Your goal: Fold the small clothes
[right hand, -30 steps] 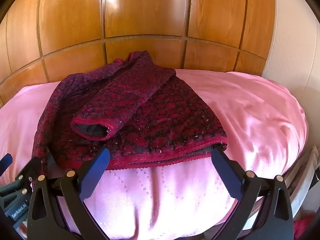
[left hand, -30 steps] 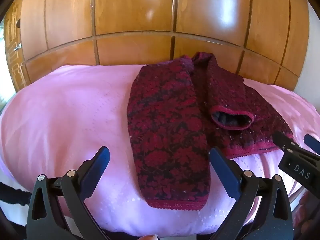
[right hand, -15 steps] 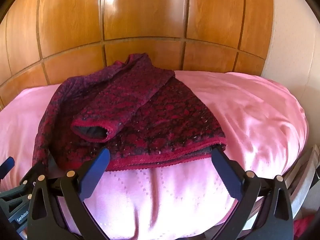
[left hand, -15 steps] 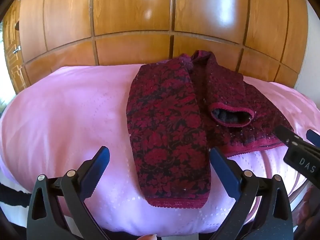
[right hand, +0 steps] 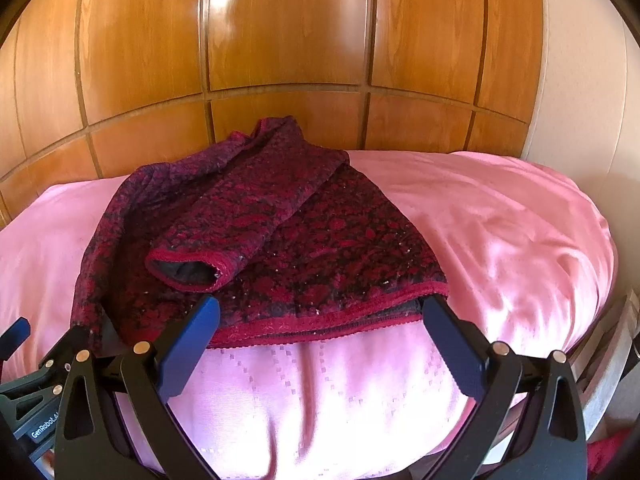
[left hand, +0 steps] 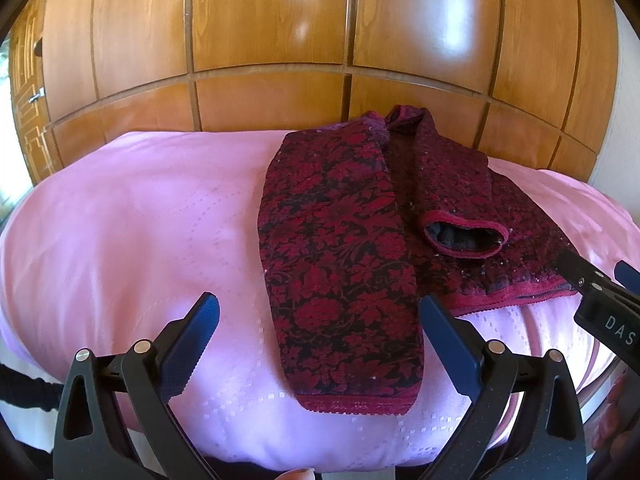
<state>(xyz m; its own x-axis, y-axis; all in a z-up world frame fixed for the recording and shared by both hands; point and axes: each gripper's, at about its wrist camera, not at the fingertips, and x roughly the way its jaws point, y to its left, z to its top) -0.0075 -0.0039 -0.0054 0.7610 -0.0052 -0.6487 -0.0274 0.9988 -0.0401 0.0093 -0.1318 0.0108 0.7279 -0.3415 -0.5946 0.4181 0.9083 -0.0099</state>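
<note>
Sweater (left hand: 344, 264) half-folded on bedspread (left hand: 132, 216), grippers apparently empty.

"das" on right gripper (left hand: 608, 312); "genrobot" on left gripper (right hand: 36, 408).

Bright daylight, both views sharp. Glare patches on the glossy wooden wardrobe doors (left hand: 304, 8) in both views; sheen on the pink bedspread (right hand: 520, 240), strongest at the right. Strong fisheye bending at the edges, black vignette in the corners. Shadows soft, no motion blur.
</note>
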